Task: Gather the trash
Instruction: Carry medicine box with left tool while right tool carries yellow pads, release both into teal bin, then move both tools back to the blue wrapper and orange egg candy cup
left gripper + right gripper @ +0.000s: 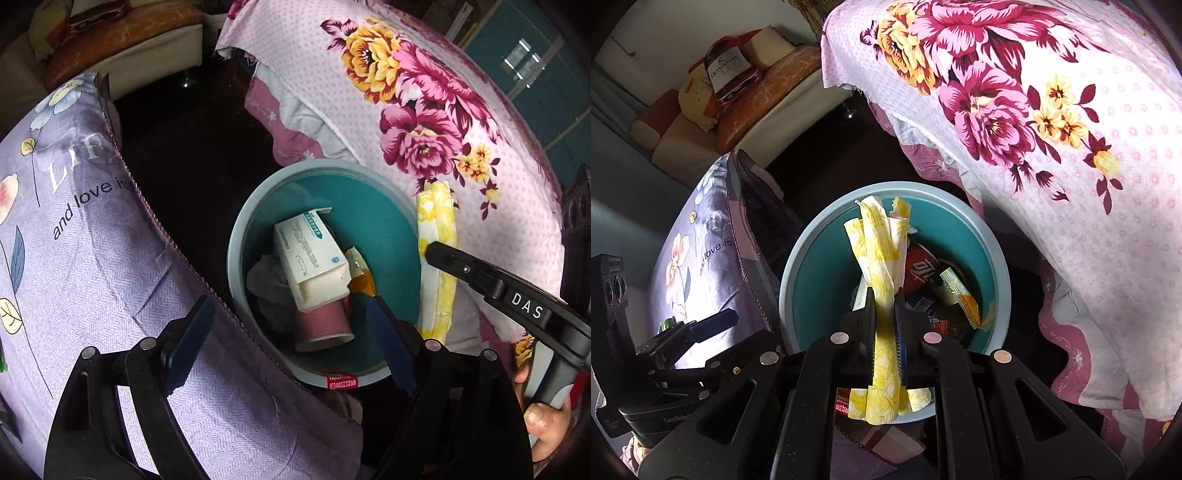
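A teal trash bin with a grey rim [233, 254] [786, 280] stands on the dark floor between a pillow and a quilt. Inside lie a white carton [310, 258], a pink paper cup [321, 325], crumpled tissue [264, 275], an orange wrapper [364, 280] [964, 299] and a red packet [919, 269]. My left gripper [291, 332] hangs open over the bin with nothing between its fingers. My right gripper [884, 301] is shut on a long yellow-and-white paper [879, 251] [439, 258], held over the bin's right rim.
A lilac flowered pillow [92, 240] presses against the bin's left side. A pink floral quilt [443, 110] hangs over its right and far side. A sofa with a liquor bag [727, 66] stands at the back. A hand [543, 424] grips the right handle.
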Tool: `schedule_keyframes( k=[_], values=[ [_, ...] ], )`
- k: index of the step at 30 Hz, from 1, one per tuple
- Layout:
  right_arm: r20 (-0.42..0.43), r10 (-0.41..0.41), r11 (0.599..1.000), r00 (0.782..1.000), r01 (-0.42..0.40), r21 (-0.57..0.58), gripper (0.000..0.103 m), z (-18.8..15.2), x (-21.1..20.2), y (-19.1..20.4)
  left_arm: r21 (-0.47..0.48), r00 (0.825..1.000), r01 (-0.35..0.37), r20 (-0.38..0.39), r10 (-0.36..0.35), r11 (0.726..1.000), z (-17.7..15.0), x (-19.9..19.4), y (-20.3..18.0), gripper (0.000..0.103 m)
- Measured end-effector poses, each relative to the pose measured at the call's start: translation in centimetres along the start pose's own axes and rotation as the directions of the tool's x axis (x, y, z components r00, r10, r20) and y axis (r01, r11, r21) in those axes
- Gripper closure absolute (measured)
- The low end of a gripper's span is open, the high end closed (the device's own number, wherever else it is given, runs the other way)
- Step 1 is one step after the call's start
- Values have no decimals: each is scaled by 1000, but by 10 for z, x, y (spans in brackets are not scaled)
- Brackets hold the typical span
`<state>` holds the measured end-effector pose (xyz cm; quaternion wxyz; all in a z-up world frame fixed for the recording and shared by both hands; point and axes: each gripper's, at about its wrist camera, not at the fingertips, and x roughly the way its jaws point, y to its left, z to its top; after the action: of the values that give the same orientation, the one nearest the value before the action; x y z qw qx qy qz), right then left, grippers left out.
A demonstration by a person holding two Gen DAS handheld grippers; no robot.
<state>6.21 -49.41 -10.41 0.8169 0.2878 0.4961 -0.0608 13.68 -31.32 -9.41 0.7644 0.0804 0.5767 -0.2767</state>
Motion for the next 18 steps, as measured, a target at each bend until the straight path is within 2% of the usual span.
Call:
schedule_keyframes(
  k=[11,12,15,18],
  values=[
    [-22,-40,999,999,39,-20,91,-4,8,16,-10,1000,9,4,-9,1000,-16,-11,13,15],
    [-25,-48,999,999,48,-17,86,-4,8,17,-10,1000,10,3,-10,1000,-17,-12,15,15],
    [-19,-68,998,998,67,-9,53,-6,8,19,-16,1000,10,5,-10,1000,-22,-16,20,14],
    [-23,-72,997,997,72,-10,40,-9,8,24,-30,1000,6,11,-6,1000,-26,-20,27,13]
  ],
)
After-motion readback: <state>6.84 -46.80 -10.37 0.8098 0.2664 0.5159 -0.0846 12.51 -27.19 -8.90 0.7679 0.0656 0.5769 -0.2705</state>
